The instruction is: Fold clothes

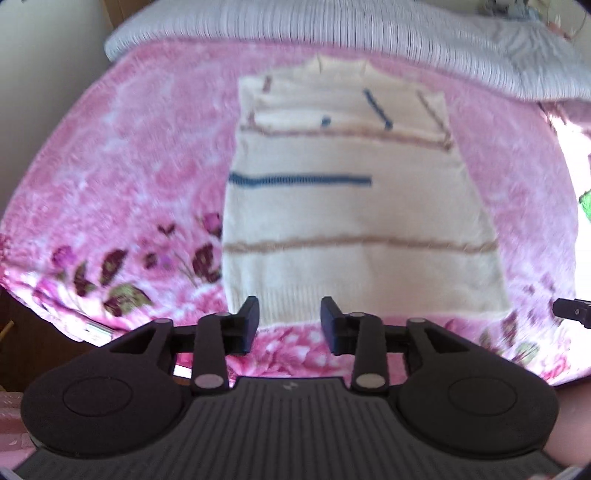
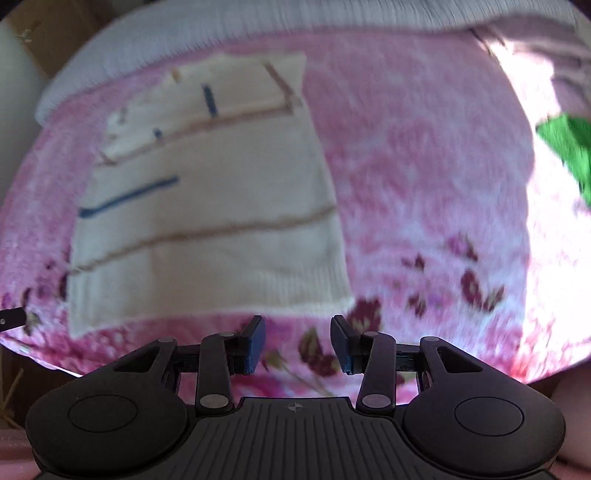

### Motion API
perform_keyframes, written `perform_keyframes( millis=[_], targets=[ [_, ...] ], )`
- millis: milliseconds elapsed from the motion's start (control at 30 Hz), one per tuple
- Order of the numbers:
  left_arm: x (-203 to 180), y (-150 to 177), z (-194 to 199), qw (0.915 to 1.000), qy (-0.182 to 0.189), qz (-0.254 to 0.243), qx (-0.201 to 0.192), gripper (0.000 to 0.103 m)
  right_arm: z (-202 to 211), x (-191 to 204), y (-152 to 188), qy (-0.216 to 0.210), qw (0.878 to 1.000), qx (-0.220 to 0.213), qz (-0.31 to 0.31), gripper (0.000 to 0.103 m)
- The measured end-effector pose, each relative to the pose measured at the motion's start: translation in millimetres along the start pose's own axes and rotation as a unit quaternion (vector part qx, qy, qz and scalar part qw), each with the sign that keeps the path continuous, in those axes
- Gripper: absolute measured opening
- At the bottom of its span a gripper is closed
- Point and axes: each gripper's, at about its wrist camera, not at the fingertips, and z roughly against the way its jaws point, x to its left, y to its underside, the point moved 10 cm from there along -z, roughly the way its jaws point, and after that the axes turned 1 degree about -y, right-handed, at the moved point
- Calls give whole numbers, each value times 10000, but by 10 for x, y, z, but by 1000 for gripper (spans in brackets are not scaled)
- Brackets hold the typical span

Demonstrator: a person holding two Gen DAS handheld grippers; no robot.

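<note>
A cream knit sweater [image 1: 351, 206] with blue and tan stripes lies flat on a pink floral blanket [image 1: 129, 166], its sleeves folded in over the chest. My left gripper [image 1: 290, 314] hovers above the sweater's ribbed hem, open, with nothing between its fingers. In the right wrist view the same sweater [image 2: 207, 221] lies to the left. My right gripper [image 2: 297, 332] hangs open over the blanket [image 2: 424, 184] just past the hem's right corner, holding nothing. The right gripper's tip [image 1: 572, 312] shows at the right edge of the left wrist view.
A white striped pillow or quilt [image 1: 369, 33] lies along the far side of the blanket. A green cloth [image 2: 569, 147] sits at the right edge. The bed's near edge runs just below both grippers, with dark floor beyond at the left.
</note>
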Motion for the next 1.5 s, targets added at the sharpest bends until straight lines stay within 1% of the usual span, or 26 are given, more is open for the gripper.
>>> perform_keyframes(
  millis=[100, 167, 200, 333, 433, 533, 633, 667, 900, 1067, 1233, 1500],
  targets=[
    [-37, -79, 263, 9998, 56, 58, -178, 36, 301, 157, -162, -16, 9993, -333, 158, 54],
    [-41, -59, 388, 9997, 36, 73, -238, 38, 426, 222, -187, 21, 9986, -461, 259, 61],
    [-35, -23, 430, 9997, 27, 77, -228, 38, 471, 255, -184, 38, 9983, -503, 308, 62],
    [-9, 183, 542, 9999, -81, 73, -93, 38, 537, 335, -34, 52, 9982, -404, 451, 64],
    [-26, 311, 638, 9998, -200, -44, -43, 38, 570, 397, 83, 2, 9982, -313, 513, 65],
    [-91, 314, 754, 9994, -187, -205, -187, 38, 654, 453, 120, -51, 9978, -331, 565, 67],
    [-150, 260, 850, 9986, -181, -341, -355, 41, 737, 510, 112, -67, 9971, -406, 643, 76],
    [-171, 243, 870, 9983, -194, -385, -404, 42, 756, 525, 105, -54, 9967, -439, 674, 77],
    [-239, 158, 911, 9973, -136, -522, -501, 43, 823, 530, 96, -16, 9963, -532, 679, 79],
    [-302, 105, 945, 9966, -77, -586, -577, 44, 901, 451, 75, 54, 9965, -624, 555, 79],
    [-329, 133, 951, 9964, -65, -633, -559, 44, 944, 406, 82, 95, 9965, -643, 518, 79],
    [-240, 226, 962, 9974, -146, -484, -517, 44, 927, 453, 140, 10, 9963, -593, 626, 79]
  ],
)
